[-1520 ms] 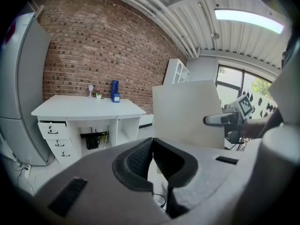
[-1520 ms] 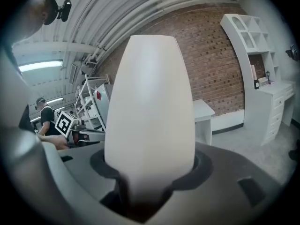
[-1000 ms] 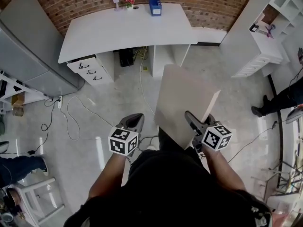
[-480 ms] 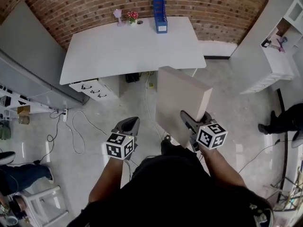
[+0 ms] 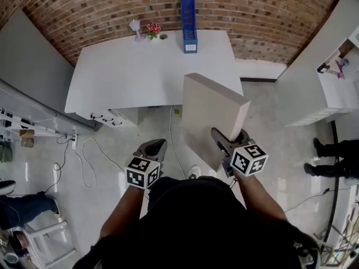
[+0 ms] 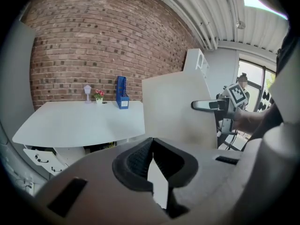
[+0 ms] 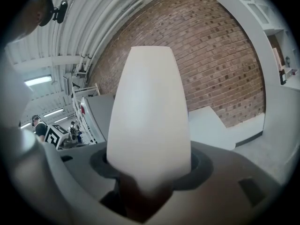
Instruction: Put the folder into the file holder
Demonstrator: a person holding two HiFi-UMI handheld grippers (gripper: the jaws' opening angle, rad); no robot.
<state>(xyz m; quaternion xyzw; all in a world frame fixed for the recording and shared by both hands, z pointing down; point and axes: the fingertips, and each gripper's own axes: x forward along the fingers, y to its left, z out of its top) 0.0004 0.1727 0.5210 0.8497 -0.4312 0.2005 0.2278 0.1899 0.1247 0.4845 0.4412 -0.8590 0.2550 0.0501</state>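
The folder (image 5: pixel 210 114) is gripped at its near edge by the right tool (image 5: pixel 227 142) and held up off the surface (image 5: pixel 129 66), overlapping that surface's 5 o'clock corner in the head view. The left tool (image 5: pixel 152 148) is seen at the folder's 8 o'clock, jaws closed on nothing. The blue file holder (image 5: pixel 189 17) is stood at the surface's far edge, 12 o'clock, well apart from the folder.
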